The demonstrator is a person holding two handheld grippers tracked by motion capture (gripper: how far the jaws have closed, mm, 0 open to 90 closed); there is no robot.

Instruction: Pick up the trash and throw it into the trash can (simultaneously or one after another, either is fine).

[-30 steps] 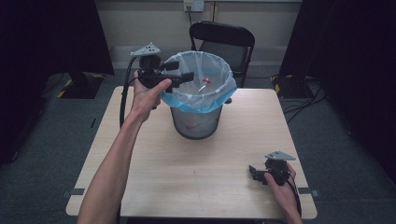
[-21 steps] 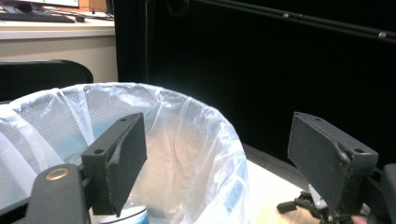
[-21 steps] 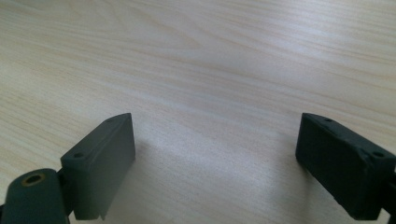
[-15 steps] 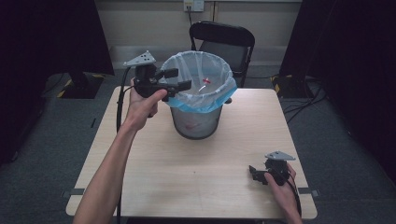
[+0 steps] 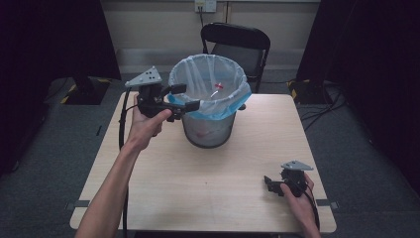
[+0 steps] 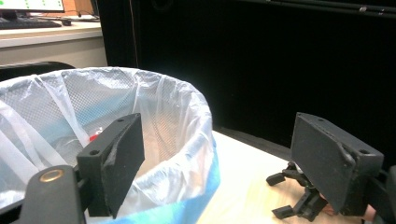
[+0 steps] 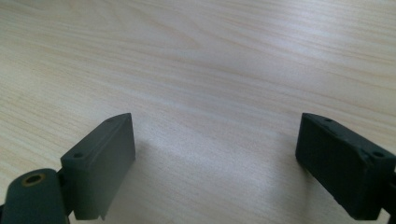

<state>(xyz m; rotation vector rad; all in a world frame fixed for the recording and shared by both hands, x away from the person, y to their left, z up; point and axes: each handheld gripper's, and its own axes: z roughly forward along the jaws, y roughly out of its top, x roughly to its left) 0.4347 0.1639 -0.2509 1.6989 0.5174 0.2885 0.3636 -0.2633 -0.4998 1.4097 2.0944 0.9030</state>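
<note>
Since a second ago, the left gripper (image 5: 184, 97) has drawn back from over the bag's rim toward the person and now hovers at the near-left side of the wire-mesh wastebasket (image 5: 208, 130), jaws spread wide and holding nothing; the right gripper (image 5: 271, 183) has not stirred, resting near the table's (image 5: 237, 198) front-right corner with its jaws likewise spread over bare wood.

The basket stands toward the back of the table, in front of a black folding chair (image 5: 236, 39). Its liner, a thin translucent plastic bag (image 5: 233, 101) with a blue band, is folded down over the rim. In the left gripper view the rim fold (image 6: 205, 140) sits between the jaws' line of sight.

The film looks light, soft and slippery, likely to stretch or tear if pulled hard at one spot. The best hold is probably the doubled blue fold outside the rim, pinched flat. The basket itself appears light and may slide or tip, so steadying it seems wise.
</note>
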